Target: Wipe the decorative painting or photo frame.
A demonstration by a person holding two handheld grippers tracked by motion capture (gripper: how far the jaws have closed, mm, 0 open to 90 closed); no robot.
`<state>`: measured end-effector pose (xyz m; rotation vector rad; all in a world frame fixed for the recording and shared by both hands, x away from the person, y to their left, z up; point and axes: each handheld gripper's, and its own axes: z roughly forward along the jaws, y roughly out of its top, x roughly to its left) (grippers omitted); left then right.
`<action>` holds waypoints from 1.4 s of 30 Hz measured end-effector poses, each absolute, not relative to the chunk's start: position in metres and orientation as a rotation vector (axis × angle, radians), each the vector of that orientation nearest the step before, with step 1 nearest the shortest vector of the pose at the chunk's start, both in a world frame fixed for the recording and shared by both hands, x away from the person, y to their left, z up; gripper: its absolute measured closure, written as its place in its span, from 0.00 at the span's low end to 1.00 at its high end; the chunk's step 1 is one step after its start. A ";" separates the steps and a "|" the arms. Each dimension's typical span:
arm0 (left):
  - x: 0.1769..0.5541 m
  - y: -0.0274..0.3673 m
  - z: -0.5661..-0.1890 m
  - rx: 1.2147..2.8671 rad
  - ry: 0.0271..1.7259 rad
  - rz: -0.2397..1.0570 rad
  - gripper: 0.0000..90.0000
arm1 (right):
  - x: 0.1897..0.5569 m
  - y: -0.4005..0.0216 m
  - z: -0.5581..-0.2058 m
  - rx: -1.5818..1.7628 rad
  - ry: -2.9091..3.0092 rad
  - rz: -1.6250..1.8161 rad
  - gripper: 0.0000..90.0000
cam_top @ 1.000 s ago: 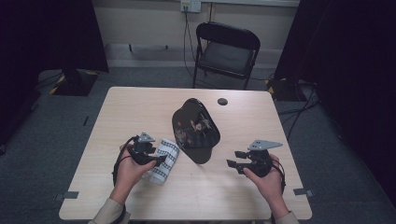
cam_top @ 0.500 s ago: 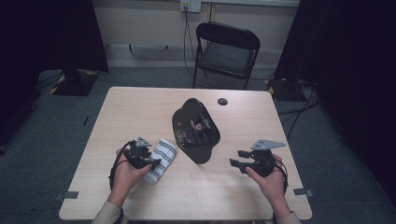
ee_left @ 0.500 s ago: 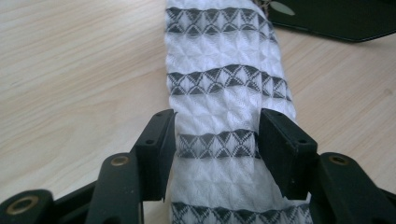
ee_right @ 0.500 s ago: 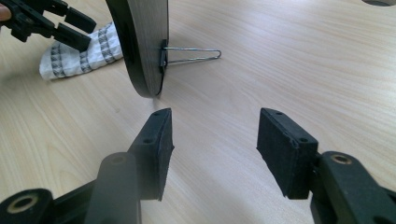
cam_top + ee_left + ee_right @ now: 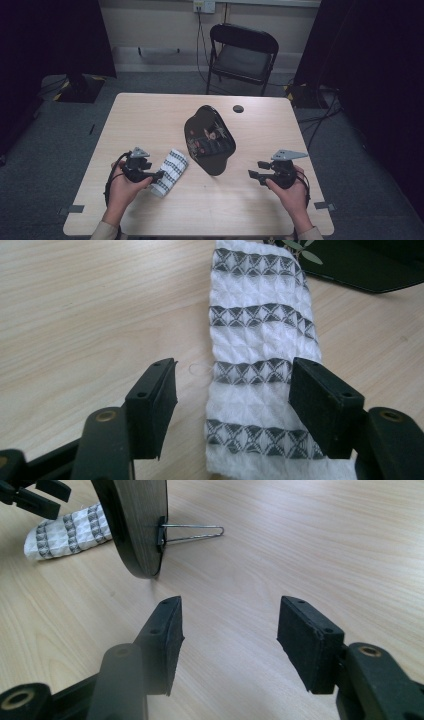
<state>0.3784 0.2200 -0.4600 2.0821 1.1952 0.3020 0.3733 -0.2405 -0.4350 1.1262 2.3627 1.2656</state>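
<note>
Cloth (image 5: 260, 375), white with grey zigzag bands and folded into a long strip, lies flat on the table (image 5: 150, 120), just left of a dark tilted plaque (image 5: 209, 140). The left gripper (image 5: 235, 390) has just been opening; its jaws stand spread over the cloth, probably not pressing it. The right gripper (image 5: 230, 630) is spread over bare wood. The table is pale; a black chair (image 5: 242, 52) stands behind it on grey floor.

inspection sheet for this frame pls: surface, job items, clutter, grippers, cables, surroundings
Surface: light wood table, no spills seen.
Job's things: folded patterned cloth lying flat; dark oval board propped on a wire stand.
Clutter: small dark disc near the far edge.
Grippers: left gripper open, jaws just widened, straddling the cloth; right gripper open over bare wood.
Cables: black cable looping from the left gripper.
Surroundings: folding chair, dark curtains.
</note>
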 end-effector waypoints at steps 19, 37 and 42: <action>0.373 0.248 -0.456 2.025 1.225 0.325 0.32 | 0.378 -0.258 -0.449 1.194 2.337 1.244 0.44; 0.373 0.266 -0.461 2.013 1.276 0.326 0.30 | 0.383 -0.268 -0.465 1.235 2.326 1.206 0.38; 0.373 0.267 -0.461 2.013 1.284 0.327 0.30 | 0.385 -0.271 -0.471 1.245 2.325 1.195 0.36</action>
